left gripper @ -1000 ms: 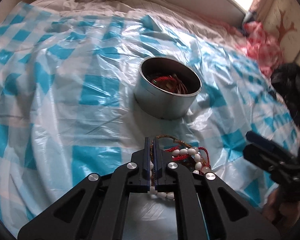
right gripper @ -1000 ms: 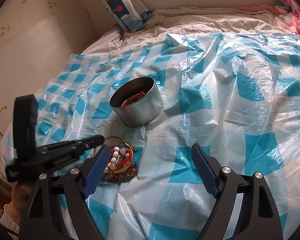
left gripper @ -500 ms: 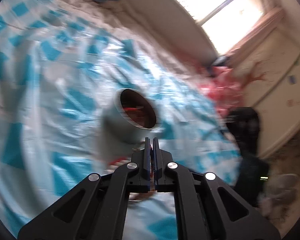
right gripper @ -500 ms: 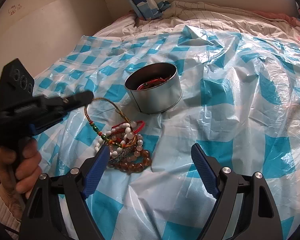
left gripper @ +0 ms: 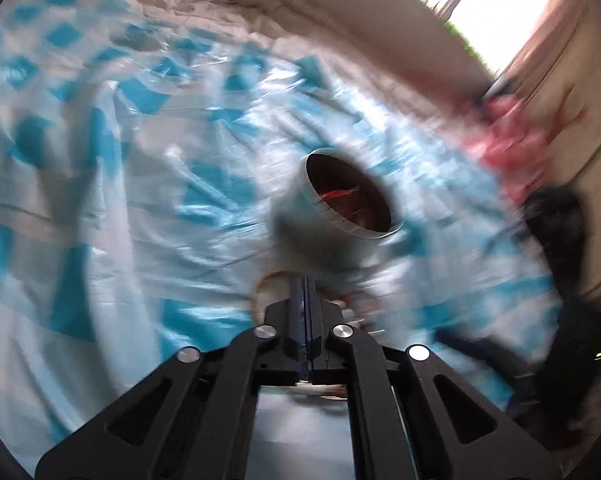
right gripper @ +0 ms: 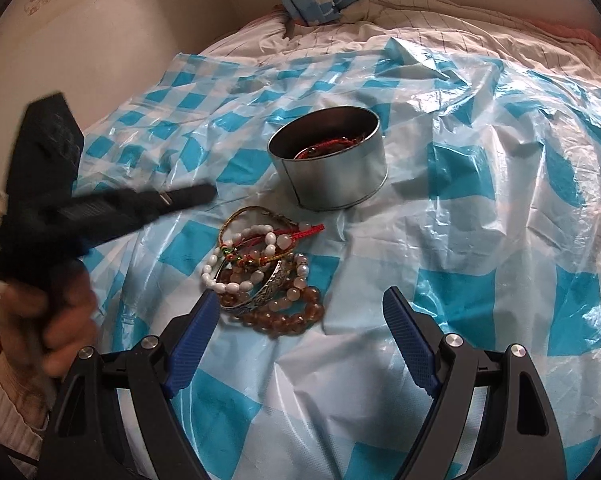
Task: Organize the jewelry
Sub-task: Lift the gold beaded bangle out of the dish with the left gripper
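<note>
L gripper (right gripper: 204,194) is hovering pinched tight w/ nothing visibly held; R gripper (right gripper: 296,312) is gaping wide, empty. Bracelets (right gripper: 266,266) are lying tangled near tin (right gripper: 328,160); snagged strands could drag extras.

No text, label, brand or number can be read on anything here.

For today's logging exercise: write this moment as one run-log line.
left gripper shut, load unclear | right gripper open, empty, near bracelet pile | pile on checked sheet, beside tin | tin upright, red cords inside
</note>
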A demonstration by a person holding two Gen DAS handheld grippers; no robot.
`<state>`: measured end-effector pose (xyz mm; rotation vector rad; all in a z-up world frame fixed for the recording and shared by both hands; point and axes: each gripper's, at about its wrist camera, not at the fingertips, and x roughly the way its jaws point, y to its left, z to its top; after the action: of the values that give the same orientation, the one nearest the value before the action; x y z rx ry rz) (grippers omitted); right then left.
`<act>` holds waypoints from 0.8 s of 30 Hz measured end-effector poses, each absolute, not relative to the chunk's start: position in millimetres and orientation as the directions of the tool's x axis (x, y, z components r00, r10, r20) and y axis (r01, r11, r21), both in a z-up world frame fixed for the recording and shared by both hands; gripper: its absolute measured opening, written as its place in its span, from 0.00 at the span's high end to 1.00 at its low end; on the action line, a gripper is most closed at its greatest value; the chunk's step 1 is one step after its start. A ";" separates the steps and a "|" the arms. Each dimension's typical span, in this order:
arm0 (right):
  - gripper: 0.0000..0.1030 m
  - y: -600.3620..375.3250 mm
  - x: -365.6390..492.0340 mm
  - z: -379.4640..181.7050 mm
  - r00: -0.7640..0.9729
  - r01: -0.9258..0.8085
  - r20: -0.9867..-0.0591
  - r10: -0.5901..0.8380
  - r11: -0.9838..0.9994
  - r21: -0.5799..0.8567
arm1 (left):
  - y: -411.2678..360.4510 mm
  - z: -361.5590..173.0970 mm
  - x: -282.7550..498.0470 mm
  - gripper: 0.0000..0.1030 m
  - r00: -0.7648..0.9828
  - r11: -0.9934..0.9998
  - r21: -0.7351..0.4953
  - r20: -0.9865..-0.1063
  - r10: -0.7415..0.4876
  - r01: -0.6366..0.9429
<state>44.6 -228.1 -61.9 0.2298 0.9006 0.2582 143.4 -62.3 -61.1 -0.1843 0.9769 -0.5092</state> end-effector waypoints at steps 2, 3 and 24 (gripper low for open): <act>0.22 -228.5 44.6 -62.0 0.593 -0.126 -0.740 0.317 0.945 0.303 | -70.2 -63.2 144.2 0.80 0.475 0.895 -0.303 -0.766 -0.434 0.328; 0.22 -228.5 44.6 -61.9 0.593 -0.127 -0.740 0.318 0.944 0.303 | -76.4 -64.7 144.7 0.57 0.503 0.917 -0.236 -0.778 -0.376 0.320; 0.22 -223.1 52.5 -65.7 0.579 -0.141 -0.735 0.353 0.931 0.336 | -39.7 -35.2 145.0 0.98 0.265 0.404 -0.780 -0.311 -0.913 0.478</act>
<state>52.5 -223.1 -65.7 0.2530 0.9104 0.2926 145.0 -39.7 -35.2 -0.6169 0.8448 -1.0239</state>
